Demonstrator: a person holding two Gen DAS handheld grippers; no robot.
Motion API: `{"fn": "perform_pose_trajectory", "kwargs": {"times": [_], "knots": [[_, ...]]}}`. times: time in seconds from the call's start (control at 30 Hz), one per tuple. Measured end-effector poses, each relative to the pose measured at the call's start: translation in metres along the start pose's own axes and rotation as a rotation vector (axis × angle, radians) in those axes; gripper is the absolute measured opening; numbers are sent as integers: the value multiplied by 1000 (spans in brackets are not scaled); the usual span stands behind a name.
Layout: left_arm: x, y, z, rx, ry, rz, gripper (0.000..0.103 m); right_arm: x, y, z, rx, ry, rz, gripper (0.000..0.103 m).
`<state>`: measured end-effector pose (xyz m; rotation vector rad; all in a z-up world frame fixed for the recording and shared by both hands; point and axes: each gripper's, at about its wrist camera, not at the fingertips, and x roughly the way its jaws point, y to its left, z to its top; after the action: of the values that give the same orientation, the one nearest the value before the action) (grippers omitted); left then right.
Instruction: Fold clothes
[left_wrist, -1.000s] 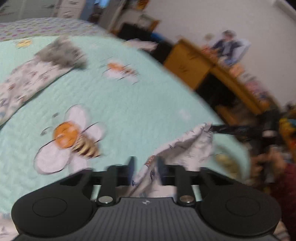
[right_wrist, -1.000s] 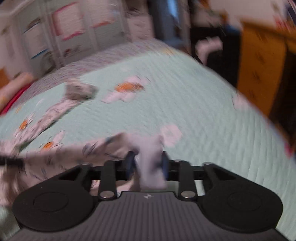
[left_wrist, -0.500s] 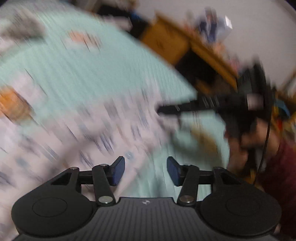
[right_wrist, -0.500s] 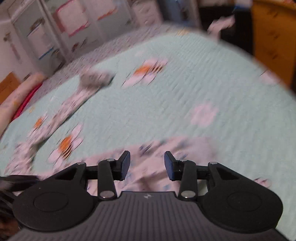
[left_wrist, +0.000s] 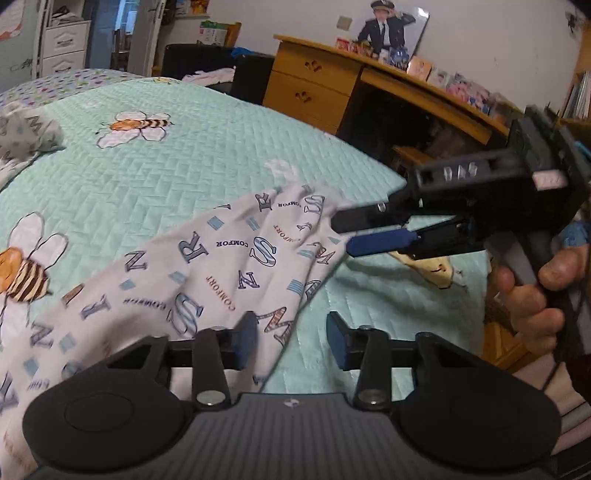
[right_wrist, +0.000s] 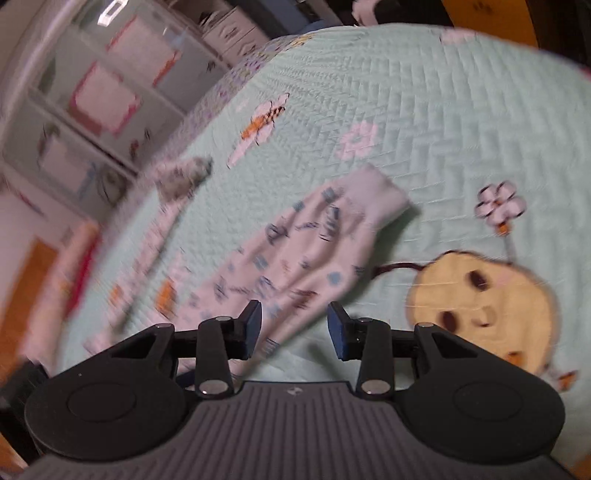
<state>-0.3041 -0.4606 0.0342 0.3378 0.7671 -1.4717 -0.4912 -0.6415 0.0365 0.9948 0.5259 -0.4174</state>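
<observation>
A white garment leg printed with letters (left_wrist: 221, 266) lies stretched on the mint bee-print quilt (left_wrist: 184, 155). My left gripper (left_wrist: 291, 339) hovers over its near edge. Its jaws are closing, a fold of cloth lies partly between them, and the pads do not press on it. In the left wrist view my right gripper (left_wrist: 341, 236) comes in from the right with its tips at the cuff end, fingers apart. The right wrist view is tilted and blurred; the right gripper (right_wrist: 294, 328) is open there, and the same garment leg (right_wrist: 295, 251) lies flat just ahead of it.
The other leg's grey cuff (left_wrist: 26, 136) lies bunched at the far left of the bed. A wooden desk with drawers (left_wrist: 314, 81) stands beyond the bed's right edge. A person's hand (left_wrist: 524, 291) holds the right gripper's handle. White cupboards (right_wrist: 92, 110) line the far wall.
A second ago both grippers held the garment lifted off the bed. Both have let go; the leg now lies flat on the quilt. The right wrist view has rolled.
</observation>
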Motion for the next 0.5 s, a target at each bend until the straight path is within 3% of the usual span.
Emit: {"fn": "perform_pose_trajectory", "kwargs": {"times": [0.1, 0.2, 0.4, 0.43, 0.5], "knots": [[9, 2, 3, -7, 13, 18, 3, 8, 3, 0, 37, -8, 16, 41], [8, 3, 5, -16, 2, 33, 1, 18, 0, 1, 71, 16, -5, 41], [-11, -7, 5, -21, -51, -31, 0, 30, -2, -1, 132, 39, 21, 41], [-13, -9, 5, -19, -58, -31, 0, 33, 0, -1, 132, 44, 19, 37], [-14, -13, 4, -1, -51, -16, 0, 35, 1, -2, 130, 46, -6, 15]]}}
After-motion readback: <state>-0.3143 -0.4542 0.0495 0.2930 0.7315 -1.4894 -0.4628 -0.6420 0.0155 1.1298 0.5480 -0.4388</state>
